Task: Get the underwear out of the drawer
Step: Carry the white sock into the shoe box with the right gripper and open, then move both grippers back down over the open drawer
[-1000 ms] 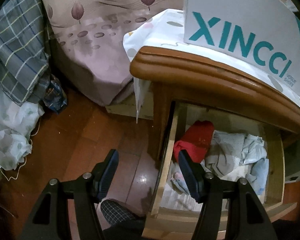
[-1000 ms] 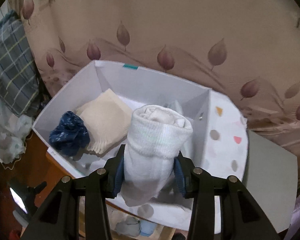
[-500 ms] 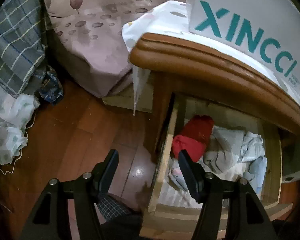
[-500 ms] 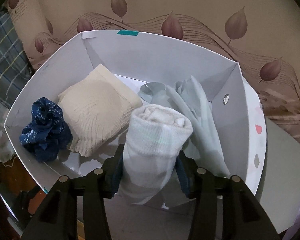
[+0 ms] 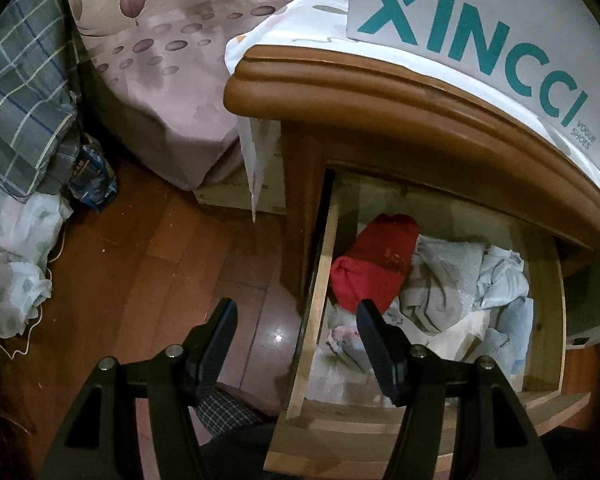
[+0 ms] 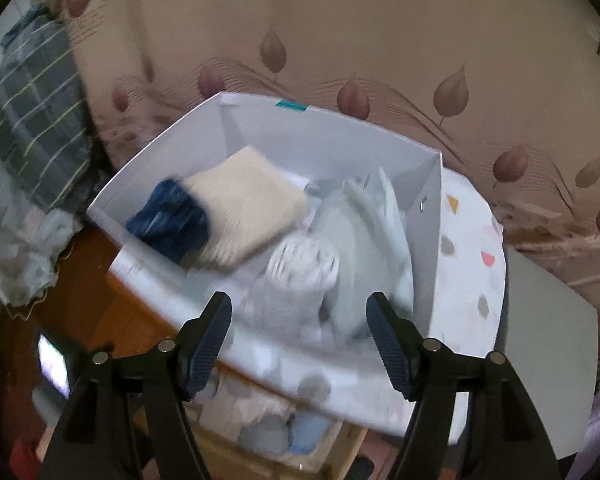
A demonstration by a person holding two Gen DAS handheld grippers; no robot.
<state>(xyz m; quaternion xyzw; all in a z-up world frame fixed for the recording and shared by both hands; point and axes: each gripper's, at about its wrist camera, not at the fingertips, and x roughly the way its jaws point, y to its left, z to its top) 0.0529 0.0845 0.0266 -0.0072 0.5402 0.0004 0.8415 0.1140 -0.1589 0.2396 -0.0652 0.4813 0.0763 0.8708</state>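
Underwear: white roll [image 6: 300, 276] now lies in the box [image 6: 432, 216], released a moment ago by the right gripper [image 6: 299, 326], jaws wide, empty. More pieces, red one [image 5: 374, 268] included, remain in the drawer [image 5: 318, 280]. Left gripper [image 5: 296, 330] open, above the drawer's edge. Likely next: another pick.

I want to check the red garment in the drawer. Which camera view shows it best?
The left wrist view: the red garment lies sharp and unobstructed in the open drawer. The right wrist view shows only a dark, blurred drawer corner, with no red visible.
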